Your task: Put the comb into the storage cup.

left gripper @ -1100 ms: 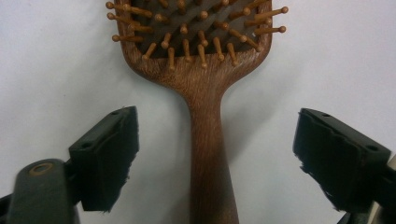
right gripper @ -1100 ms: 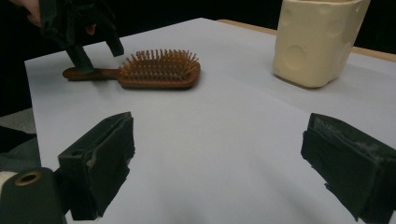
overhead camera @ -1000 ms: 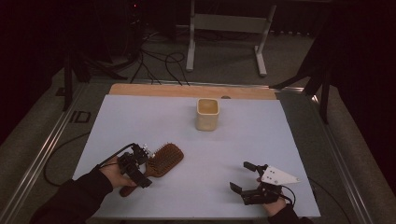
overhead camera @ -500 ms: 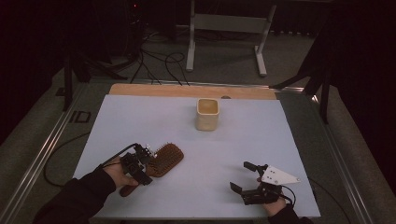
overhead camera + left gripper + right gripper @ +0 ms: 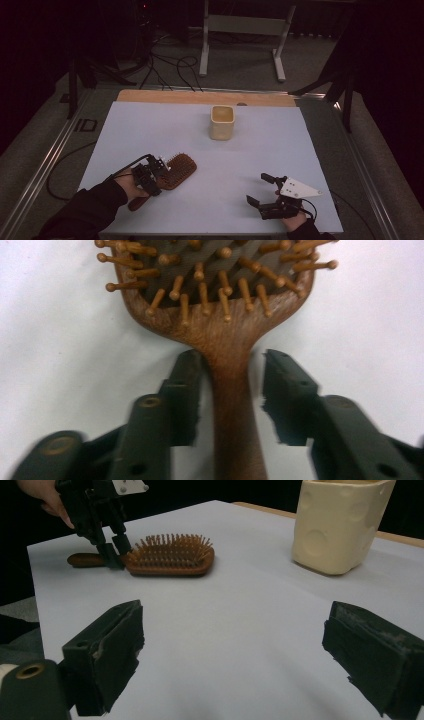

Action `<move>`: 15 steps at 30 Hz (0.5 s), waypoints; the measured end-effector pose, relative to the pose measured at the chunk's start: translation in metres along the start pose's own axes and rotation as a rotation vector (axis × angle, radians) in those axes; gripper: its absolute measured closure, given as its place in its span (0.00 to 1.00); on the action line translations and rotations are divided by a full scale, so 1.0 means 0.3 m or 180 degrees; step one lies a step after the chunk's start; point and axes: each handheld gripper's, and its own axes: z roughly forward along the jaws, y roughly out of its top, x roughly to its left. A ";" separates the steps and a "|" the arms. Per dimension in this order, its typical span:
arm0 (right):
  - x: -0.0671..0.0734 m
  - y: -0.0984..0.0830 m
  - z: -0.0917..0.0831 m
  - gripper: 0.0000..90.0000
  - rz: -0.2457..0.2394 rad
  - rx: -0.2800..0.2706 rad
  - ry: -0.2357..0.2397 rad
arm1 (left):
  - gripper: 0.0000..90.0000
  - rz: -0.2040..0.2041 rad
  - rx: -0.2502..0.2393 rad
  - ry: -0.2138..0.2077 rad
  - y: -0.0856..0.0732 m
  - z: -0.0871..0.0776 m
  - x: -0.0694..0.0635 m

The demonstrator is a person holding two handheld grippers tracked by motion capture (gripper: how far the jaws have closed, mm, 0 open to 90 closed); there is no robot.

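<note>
A brown wooden hairbrush (image 5: 178,169) lies bristles up on the white sheet at the near left. My left gripper (image 5: 154,176) stands over the brush's handle (image 5: 231,405), one jaw on each side. Its jaws have just been closing on the handle; the left pad (image 5: 186,390) is at the wood and a thin gap remains at the right pad (image 5: 282,395). From the right gripper view the same brush (image 5: 170,556) and left gripper (image 5: 112,550) show at far left. My right gripper (image 5: 256,188) rests at the near right, open wide with nothing between its jaws (image 5: 235,630).
A cream cup (image 5: 222,122) stands upright at the far middle of the sheet (image 5: 150,130); it is also close on the right in the right gripper view (image 5: 340,525). A wooden strip (image 5: 175,96) borders the far edge. Cables and a metal stand (image 5: 240,30) lie beyond the table.
The left gripper's jaws have drawn in around the brush handle and the hand shifted slightly. The brush, the cup and the right gripper stay where they were.
</note>
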 end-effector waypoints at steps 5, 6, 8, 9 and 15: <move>0.000 0.000 0.000 0.10 -0.0003 0.0000 -0.0001 | 0.74 -0.0022 0.0014 0.0047 0.001 0.006 -0.003; 0.001 0.000 0.000 0.10 0.0000 0.0001 -0.0002 | 0.74 -0.0034 0.0012 0.0053 0.001 0.007 -0.004; 0.001 0.000 0.001 0.10 -0.0001 0.0002 -0.0004 | 0.75 -0.0056 0.0012 0.0064 0.000 0.008 -0.005; 0.001 0.000 0.001 0.10 -0.0001 0.0002 -0.0004 | 0.76 -0.0056 0.0012 0.0064 0.000 0.008 -0.005; 0.002 0.000 0.002 0.10 -0.0016 0.0007 -0.0002 | 0.81 -0.0099 0.0028 -0.0058 0.001 0.010 0.020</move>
